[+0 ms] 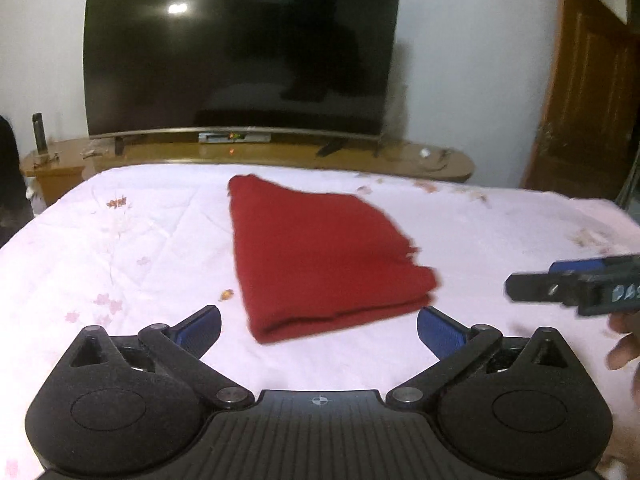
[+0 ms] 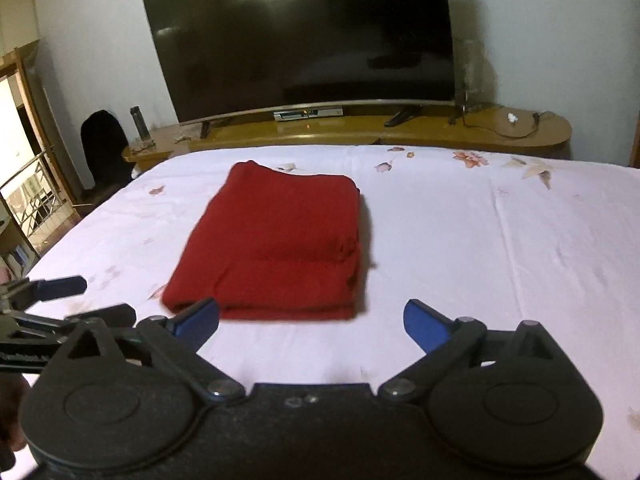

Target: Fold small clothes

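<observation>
Left gripper [image 1: 319, 330] spread wide, nothing between its fingers, hanging over the near part of the bed [image 1: 120, 248]. Folded red garment [image 2: 272, 248] lies flat mid-bed, just beyond both grippers, touching neither. Right gripper [image 2: 312, 322] also wide open and empty, beside the left one. TV [image 2: 300, 40] on a wooden stand [image 2: 440, 132] at far end.

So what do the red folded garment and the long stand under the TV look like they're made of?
Red garment: a soft, matte fabric, probably knit or fleece; it lies in thick rounded layers with a fuzzy, slightly frayed edge, though blur hides the weave.
TV stand: looks like varnished wood or wood veneer; it is honey-brown and glossy, with reflections on its top.
</observation>
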`<state>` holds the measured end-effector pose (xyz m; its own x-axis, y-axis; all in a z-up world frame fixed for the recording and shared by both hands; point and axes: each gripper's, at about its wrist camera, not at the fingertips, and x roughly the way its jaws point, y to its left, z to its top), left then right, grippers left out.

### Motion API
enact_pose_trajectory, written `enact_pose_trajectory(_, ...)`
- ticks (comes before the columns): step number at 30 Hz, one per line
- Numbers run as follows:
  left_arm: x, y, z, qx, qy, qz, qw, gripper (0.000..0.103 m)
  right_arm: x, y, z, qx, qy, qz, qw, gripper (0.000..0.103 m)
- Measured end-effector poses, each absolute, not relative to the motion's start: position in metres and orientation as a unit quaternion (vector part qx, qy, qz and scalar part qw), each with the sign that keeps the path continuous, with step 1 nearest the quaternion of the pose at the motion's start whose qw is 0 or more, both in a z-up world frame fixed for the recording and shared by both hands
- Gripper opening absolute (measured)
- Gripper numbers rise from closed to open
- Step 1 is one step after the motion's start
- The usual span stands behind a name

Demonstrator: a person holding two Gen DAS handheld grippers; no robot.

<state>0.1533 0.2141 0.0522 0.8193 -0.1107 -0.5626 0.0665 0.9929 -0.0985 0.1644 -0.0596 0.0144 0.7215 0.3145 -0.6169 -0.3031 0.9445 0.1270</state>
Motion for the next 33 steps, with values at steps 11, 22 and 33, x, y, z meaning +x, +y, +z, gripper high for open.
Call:
enact_pose_trajectory(11,0.046,0.17,0.097,-0.051,0.268,-0.04,0.961,0.103,0.039,-0.096,0.056,-0.033,0.277,0.116,0.953,0.102)
enact_pose_trajectory(22,-0.02,0.129,0.121,-0.053,0.225,-0.057,0.971,0.103,-0.016,-0.126,0.069,-0.02,0.256,0.117,0.959,0.102)
enact_pose_trajectory(33,-0.037,0.12,0.125,-0.054,0.216,-0.05,0.974,0.103,-0.03,-0.136,0.075,-0.022,0.246,0.122,0.961,0.102)
